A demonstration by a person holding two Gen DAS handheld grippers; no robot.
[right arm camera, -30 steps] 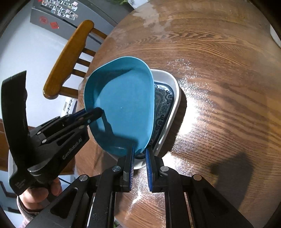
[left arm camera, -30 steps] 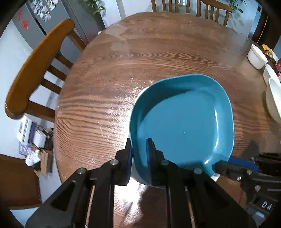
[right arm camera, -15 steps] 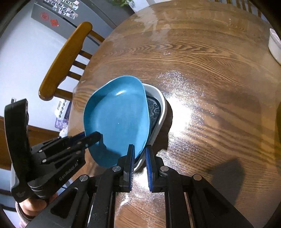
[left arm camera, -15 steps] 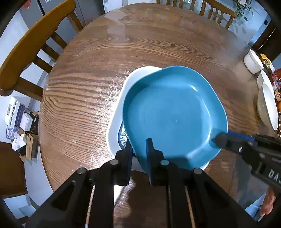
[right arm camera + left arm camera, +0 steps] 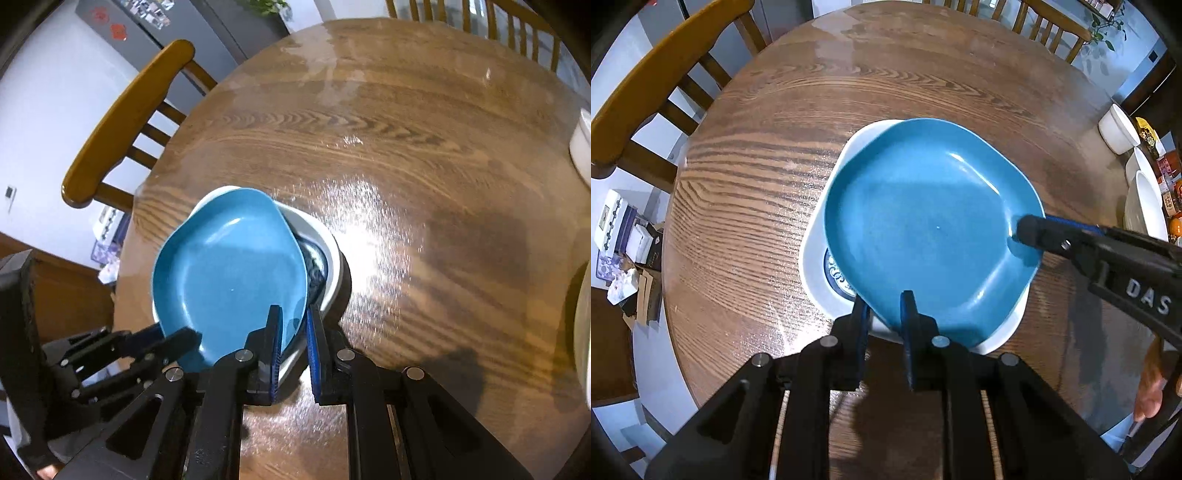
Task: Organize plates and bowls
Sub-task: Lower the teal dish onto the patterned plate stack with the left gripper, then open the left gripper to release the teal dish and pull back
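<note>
In the left wrist view we see our left gripper (image 5: 882, 314) at the bottom centre of the frame, its jaws astride the near rim of the teal plate (image 5: 931, 225); they have just been opening a little, with the rim between them, though we judge the inner pad is still on it. The teal plate fills the middle of the frame and sits over the white plate (image 5: 816, 254), whose patterned blue centre peeps out at the lower left of the teal rim. Half a second ago the teal plate was offset to the right of the white one; now it covers most of it. Our right gripper (image 5: 1025, 230) comes in from the right edge with its tip on the teal rim. White bowls (image 5: 1117, 129) wait at the far right of the wooden surface (image 5: 757, 192). In the right wrist view our right gripper (image 5: 293, 328) stands at the bottom centre, jaws narrowly together on the teal plate's (image 5: 229, 280) lower right rim, while the left gripper (image 5: 177, 339) reaches in from the lower left. The white plate (image 5: 332, 266) shows as a crescent along the right. A second ago the teal plate stood steeply tilted; now it lies nearly flat, so we judge the stacking almost done and the release beginning.
</note>
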